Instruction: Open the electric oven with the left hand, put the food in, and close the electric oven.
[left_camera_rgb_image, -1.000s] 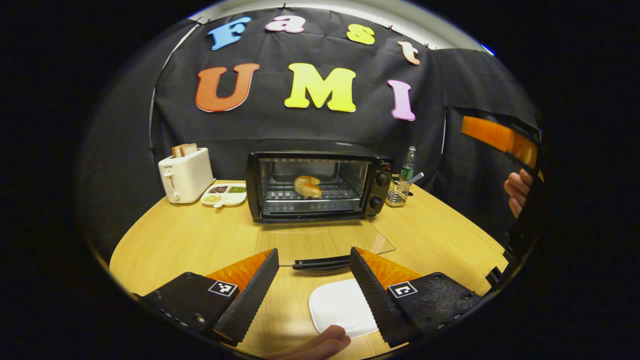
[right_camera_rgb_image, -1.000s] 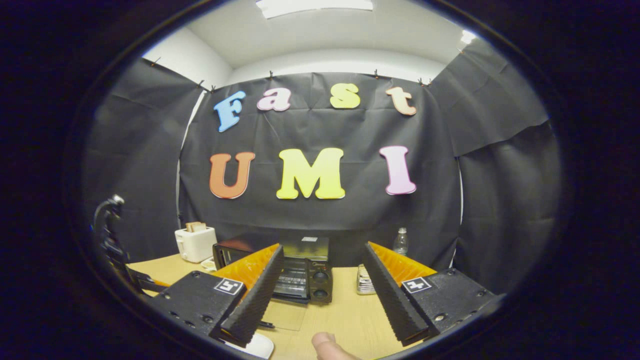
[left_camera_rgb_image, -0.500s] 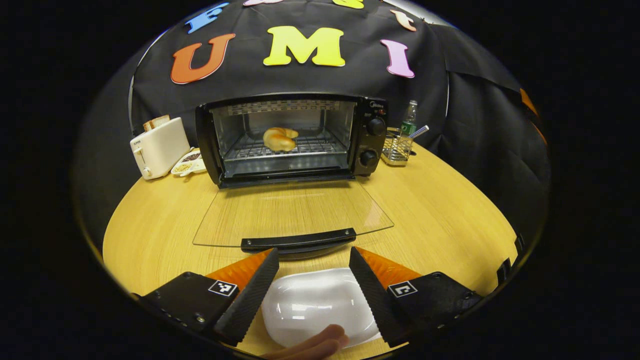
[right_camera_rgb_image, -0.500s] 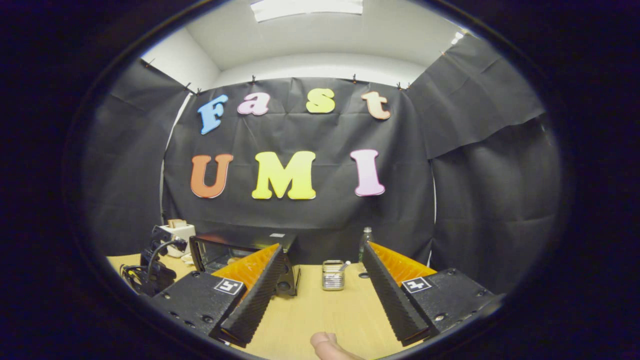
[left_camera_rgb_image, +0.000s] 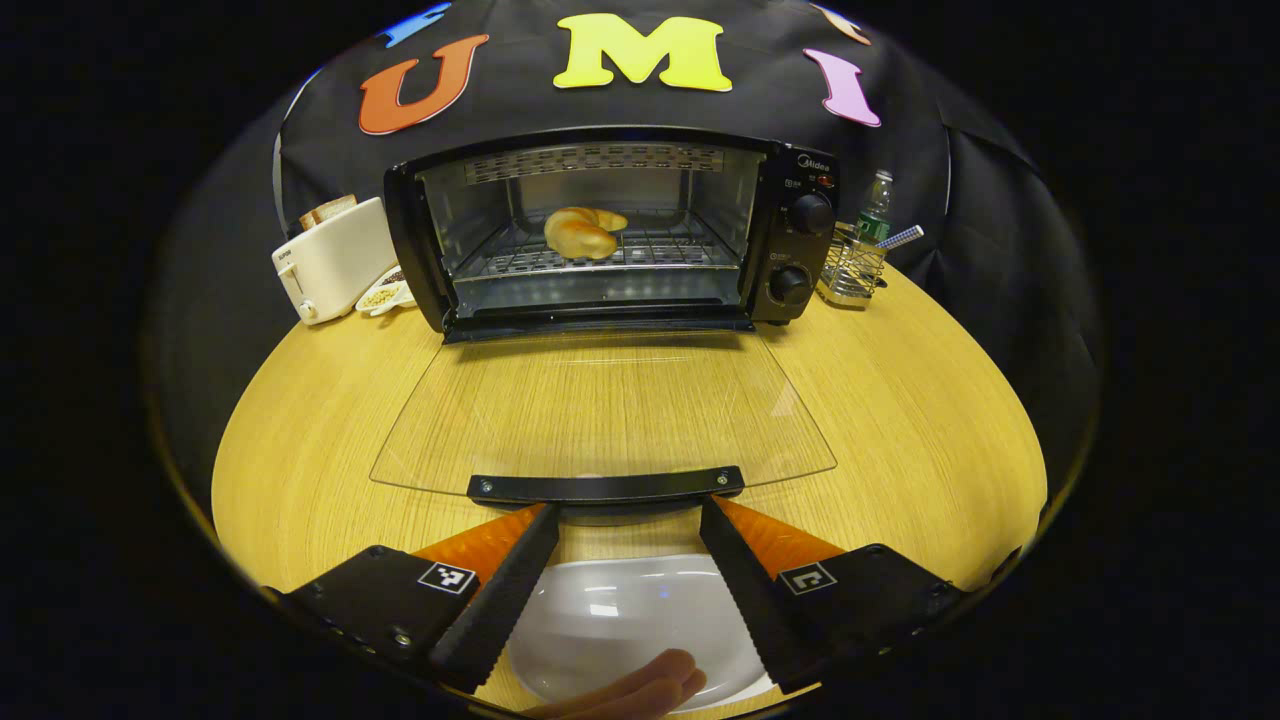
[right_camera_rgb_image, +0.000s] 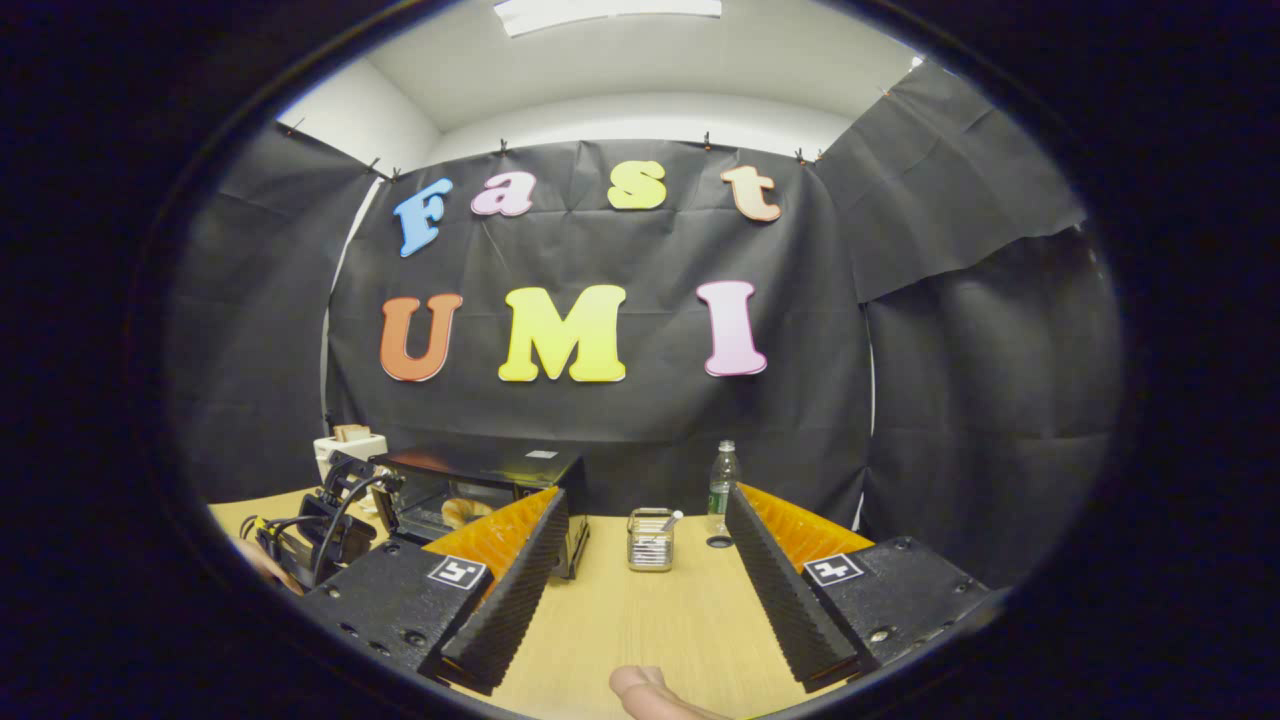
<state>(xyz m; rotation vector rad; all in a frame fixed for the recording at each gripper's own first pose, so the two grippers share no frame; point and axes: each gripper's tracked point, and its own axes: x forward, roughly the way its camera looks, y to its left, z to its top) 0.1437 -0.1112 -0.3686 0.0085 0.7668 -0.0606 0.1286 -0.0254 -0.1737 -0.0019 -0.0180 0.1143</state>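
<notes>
In the left gripper view, the black electric oven (left_camera_rgb_image: 610, 230) stands in the upper middle of the frame on the round light-wood table (left_camera_rgb_image: 900, 400), its glass door (left_camera_rgb_image: 600, 410) folded flat down toward the camera. The golden-brown bread roll (left_camera_rgb_image: 583, 232) lies on the wire rack inside the oven, slightly left of centre. The door's black bar handle (left_camera_rgb_image: 606, 487) crosses the lower middle, just above the tips of the left gripper (left_camera_rgb_image: 628, 520), whose fingers stand apart with nothing between them. Below the handle, between the fingers, sits a glossy white oval plate (left_camera_rgb_image: 630, 625). A fingertip (left_camera_rgb_image: 640, 688) shows at the bottom edge. At upper left a white toaster (left_camera_rgb_image: 335, 258) holds slices of bread, with a white divided dish of grains (left_camera_rgb_image: 385, 295) beside it. At upper right stand a wire-mesh holder (left_camera_rgb_image: 853, 270) and a clear plastic bottle (left_camera_rgb_image: 875, 205).

In the right gripper view, the right gripper (right_camera_rgb_image: 645, 520) at the bottom of the frame has its fingers spread wide, empty. The oven (right_camera_rgb_image: 480, 495) sits at lower left, partly behind one finger; the mesh holder (right_camera_rgb_image: 650, 540) and bottle (right_camera_rgb_image: 722, 487) lie between the fingers, farther off. The left gripper's body and cables (right_camera_rgb_image: 320, 520) show at far lower left.
</notes>
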